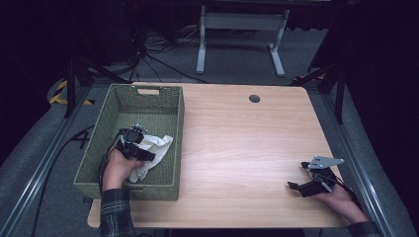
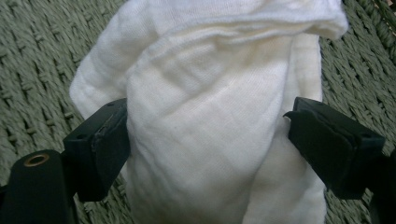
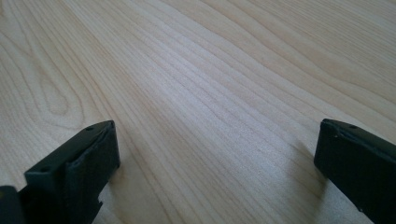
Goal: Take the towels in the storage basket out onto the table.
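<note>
One white cloth (image 2: 205,130) lies bunched in the green woven basket (image 1: 148,101), toward its near right part, and it fills the space between the jaws of your left gripper (image 2: 208,140). In the left gripper view the left jaw lies against the cloth's folds, while the right jaw stands at its edge; the jaws stand wide, and I cannot tell whether they are pressing on the fabric or merely straddling it. From the high view your left hand (image 1: 117,168) reaches down inside the basket, the gripper over the cloth and a cable trailing off to the left.

The basket sits at the left end of the wooden table (image 1: 237,143), its handle cut-out on the far wall. Your right gripper (image 1: 296,186) rests low at the near right corner of the table, well apart from the basket, its jaws wide open over bare wood with nothing between them, the grey plate on top of it.
</note>
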`<state>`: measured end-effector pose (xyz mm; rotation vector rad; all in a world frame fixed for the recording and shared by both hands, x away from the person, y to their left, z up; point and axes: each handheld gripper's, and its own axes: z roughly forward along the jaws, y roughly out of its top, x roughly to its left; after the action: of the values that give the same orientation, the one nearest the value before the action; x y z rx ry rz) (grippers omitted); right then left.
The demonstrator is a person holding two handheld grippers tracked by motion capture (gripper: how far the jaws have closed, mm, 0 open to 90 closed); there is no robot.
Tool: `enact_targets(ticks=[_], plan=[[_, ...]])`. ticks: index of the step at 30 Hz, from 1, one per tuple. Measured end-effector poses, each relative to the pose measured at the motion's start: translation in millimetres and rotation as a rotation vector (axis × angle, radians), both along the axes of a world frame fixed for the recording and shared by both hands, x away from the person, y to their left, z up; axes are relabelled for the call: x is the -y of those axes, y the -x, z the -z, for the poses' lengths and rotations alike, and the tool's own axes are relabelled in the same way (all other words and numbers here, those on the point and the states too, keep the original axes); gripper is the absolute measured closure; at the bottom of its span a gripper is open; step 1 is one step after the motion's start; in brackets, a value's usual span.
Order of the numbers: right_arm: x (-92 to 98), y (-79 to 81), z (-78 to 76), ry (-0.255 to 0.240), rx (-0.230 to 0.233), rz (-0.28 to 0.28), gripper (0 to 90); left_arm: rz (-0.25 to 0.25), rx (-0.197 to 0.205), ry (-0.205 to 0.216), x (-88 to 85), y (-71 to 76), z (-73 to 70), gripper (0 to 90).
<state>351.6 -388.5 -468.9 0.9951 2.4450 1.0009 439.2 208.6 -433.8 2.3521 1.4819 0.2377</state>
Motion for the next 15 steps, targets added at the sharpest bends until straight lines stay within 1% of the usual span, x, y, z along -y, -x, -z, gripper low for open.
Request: enact_targets(ticks=[2,3,4,5,6,8,10,11,14,15], plan=[[0.0,-0.1,0.0,0.0,0.0,0.0,0.2,-0.014,-0.036,0.007,-0.6,-0.5,1.5,19.4],[0.0,-0.1,0.0,0.0,0.0,0.0,0.2,-0.014,-0.036,0.007,-0.6,-0.5,1.5,25.0],[-0.1,-0.1,0.0,0.0,0.0,0.0,0.3,-0.023,-0.042,0.007,-1.3,-0.5,1.0,25.0],[-0.1,-0.1,0.0,0.0,0.0,0.0,0.3,-0.025,-0.052,0.004,-2.2,-0.5,0.1,29.1],[-0.1,-0.1,0.0,0.0,0.0,0.0,0.3,-0.032,-0.057,-0.002,-1.7,0.0,-0.6,35.1],[0.0,-0.1,0.0,0.0,0.0,0.0,0.3,-0.046,-0.057,0.0,-1.9,1.1,-3.3,47.8],[-0.1,-0.1,0.0,0.0,0.0,0.0,0.3,-0.053,-0.065,0.006,-3.6,1.6,-6.0,57.0],[0.0,-0.1,0.0,0.0,0.0,0.0,0.2,-0.061,-0.063,0.016,-3.7,2.1,-6.7,62.2],[0.0,-0.1,0.0,0.0,0.0,0.0,0.3,-0.055,-0.055,0.047,-5.3,3.3,-11.2,67.6],[-0.1,-0.1,0.0,0.0,0.0,0.0,0.3,-0.048,-0.045,0.077,-6.0,4.3,-13.6,68.4]])
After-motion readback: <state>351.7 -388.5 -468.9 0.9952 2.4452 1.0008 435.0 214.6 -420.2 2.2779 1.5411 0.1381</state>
